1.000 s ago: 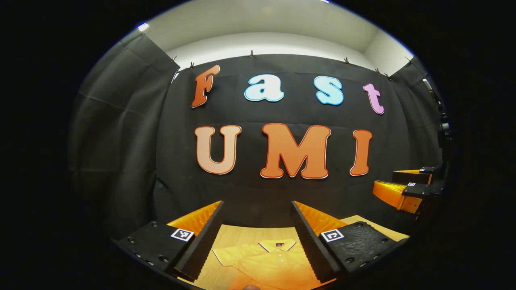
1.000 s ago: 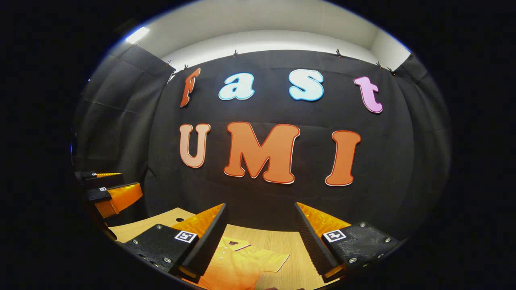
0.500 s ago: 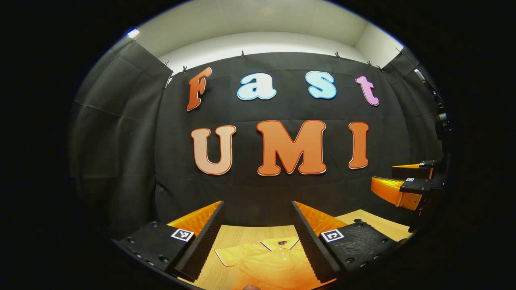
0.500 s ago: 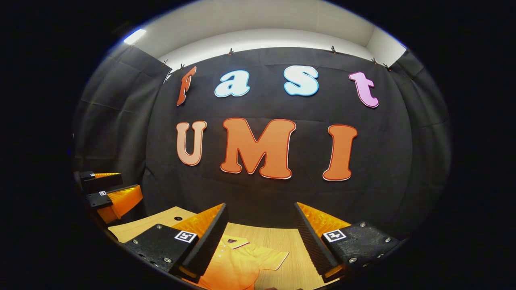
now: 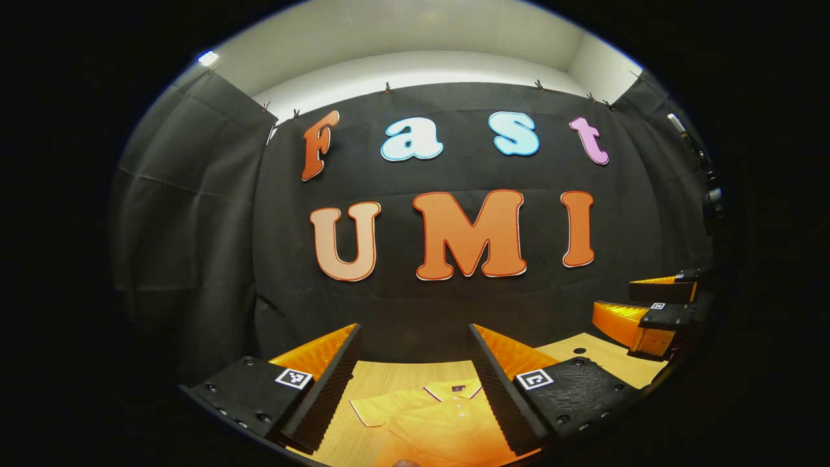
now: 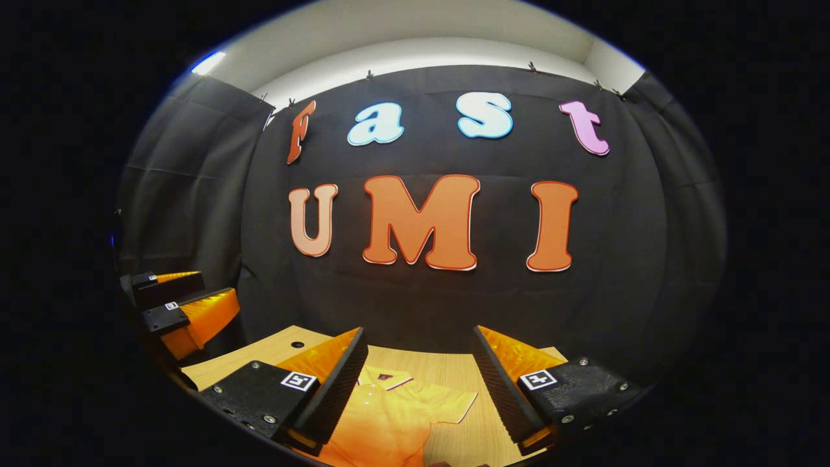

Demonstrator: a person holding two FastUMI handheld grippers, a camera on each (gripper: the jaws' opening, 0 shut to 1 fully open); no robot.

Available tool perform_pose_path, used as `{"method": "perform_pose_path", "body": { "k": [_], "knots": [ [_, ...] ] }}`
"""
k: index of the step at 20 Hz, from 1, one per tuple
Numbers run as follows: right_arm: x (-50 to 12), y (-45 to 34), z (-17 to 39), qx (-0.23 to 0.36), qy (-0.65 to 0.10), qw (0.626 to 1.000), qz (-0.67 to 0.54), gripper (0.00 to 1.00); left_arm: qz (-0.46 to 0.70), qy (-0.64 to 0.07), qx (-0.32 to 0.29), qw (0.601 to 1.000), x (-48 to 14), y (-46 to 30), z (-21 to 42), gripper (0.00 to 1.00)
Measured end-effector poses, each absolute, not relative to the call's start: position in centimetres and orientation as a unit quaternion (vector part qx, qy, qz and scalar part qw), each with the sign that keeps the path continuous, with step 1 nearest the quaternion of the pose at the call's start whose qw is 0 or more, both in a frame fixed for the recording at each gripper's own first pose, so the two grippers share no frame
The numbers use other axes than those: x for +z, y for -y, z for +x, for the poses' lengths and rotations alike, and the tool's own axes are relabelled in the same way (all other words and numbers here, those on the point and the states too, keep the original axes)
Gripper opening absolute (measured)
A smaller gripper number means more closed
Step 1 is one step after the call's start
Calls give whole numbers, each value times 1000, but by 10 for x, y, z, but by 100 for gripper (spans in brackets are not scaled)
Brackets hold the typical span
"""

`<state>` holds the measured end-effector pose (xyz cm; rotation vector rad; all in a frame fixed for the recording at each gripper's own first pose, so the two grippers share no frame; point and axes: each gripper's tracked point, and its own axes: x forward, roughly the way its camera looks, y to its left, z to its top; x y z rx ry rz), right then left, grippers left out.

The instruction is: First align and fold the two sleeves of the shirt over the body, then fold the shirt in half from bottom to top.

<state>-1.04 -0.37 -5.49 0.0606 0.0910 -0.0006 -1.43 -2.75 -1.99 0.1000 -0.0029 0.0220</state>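
Both hand-held grippers, left (image 5: 415, 363) and right (image 6: 420, 366), hover wide open and empty above the shirt (image 5: 431, 421) at bottom centre, sleeves unfolded, ready to descend.

Both views are rendering sharp, with no motion blur. Fisheye distortion is bowing straight lines strongly toward the edges. A ceiling light (image 5: 208, 58) at upper left is glaring, and the pale upper wall (image 6: 421, 48) is reflecting brightly. The black cloth is absorbing light and staying dim. The wooden counter (image 6: 454, 376) is appearing evenly lit, with soft shadows.
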Motion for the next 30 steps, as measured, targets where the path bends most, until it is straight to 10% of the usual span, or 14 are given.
{"method": "perform_pose_path", "body": {
  "k": [30],
  "knots": [
    [-343,74,131,5,-468,880,76,99,100,-40,142,984,-46,9,-54,98]
  ]
}}
